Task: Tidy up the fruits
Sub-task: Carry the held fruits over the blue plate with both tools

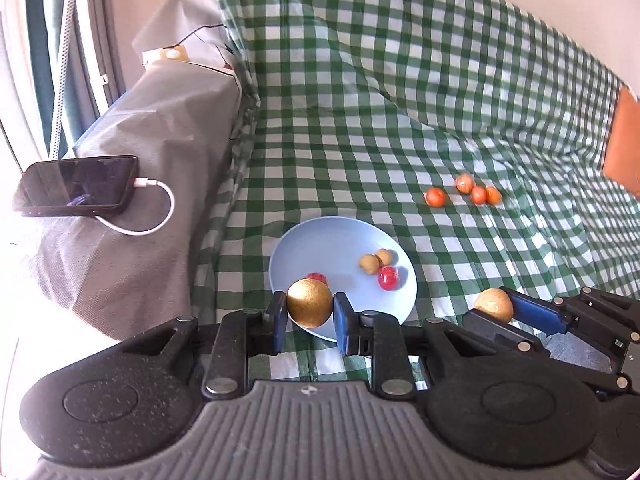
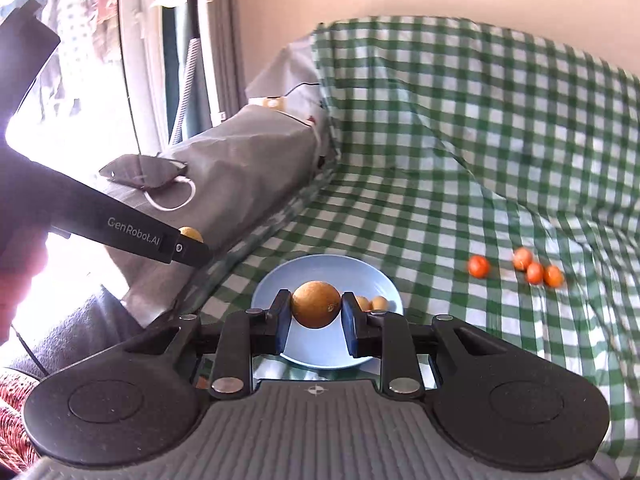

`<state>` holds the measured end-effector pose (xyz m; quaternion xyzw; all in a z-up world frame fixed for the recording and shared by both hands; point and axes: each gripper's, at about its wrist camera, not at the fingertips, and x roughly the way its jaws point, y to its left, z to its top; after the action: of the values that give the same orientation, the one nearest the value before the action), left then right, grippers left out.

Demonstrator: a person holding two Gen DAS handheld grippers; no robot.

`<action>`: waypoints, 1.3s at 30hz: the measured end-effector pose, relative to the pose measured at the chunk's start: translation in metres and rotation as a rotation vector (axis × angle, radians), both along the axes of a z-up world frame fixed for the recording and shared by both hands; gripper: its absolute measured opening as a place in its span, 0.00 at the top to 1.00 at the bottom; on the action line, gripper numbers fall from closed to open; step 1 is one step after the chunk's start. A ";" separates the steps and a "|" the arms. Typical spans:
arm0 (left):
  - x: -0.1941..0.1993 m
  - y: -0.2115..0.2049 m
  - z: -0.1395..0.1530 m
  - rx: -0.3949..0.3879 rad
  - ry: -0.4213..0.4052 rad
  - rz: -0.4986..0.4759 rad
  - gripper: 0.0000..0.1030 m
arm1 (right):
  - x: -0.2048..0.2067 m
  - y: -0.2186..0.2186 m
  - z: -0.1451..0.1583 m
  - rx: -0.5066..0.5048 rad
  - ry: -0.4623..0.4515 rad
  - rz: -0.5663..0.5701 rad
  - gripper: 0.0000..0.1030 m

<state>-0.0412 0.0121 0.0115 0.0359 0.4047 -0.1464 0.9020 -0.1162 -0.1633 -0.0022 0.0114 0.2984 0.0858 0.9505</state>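
Both of your grippers are loaded. The left gripper [image 1: 310, 311] is clamped on a brown fruit [image 1: 309, 303], and the right gripper [image 2: 316, 316] is clamped on a second brown fruit [image 2: 316, 305], each ball pinched at its sides between the blue pads. These fruits are round, so there is no long axis to line up; what matters is where each one hangs over the plate [image 1: 316, 240].

In the left wrist view, your fruit sits low in the frame over the plate's near-left rim, with the plate's open floor ahead of it, toward the frame's centre. In the right wrist view, your fruit covers the middle of the plate, so the right side looks better placed to let go first; that is a judgement, since height above the plate cannot be read.

Already on the plate are two small tan fruits [image 1: 376, 260] touching each other, a red fruit [image 1: 389, 278] just beside them, and another red one [image 1: 318, 278] half hidden behind your left fruit. The tan pair lies just right of the right jaws in that view, so a drop could knock into them and roll.

Four orange fruits [image 1: 464, 192] lie loose on the checked cloth [image 1: 400, 100], right of centre, well apart from the plate. A phone [image 1: 76, 184] on its cable rests on the grey cover at left, out of the way.
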 end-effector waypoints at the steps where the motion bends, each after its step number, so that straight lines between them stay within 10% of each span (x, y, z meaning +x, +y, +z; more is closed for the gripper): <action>1: -0.001 0.004 0.001 -0.008 -0.005 0.001 0.74 | -0.002 0.005 0.001 -0.011 -0.002 0.002 0.73; 39: 0.000 0.002 -0.006 -0.050 0.004 -0.023 0.74 | 0.001 0.018 0.000 -0.050 0.016 -0.020 0.73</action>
<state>-0.0413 0.0138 0.0059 0.0179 0.4023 -0.1670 0.9000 -0.1157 -0.1448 -0.0024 -0.0089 0.3079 0.0686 0.9489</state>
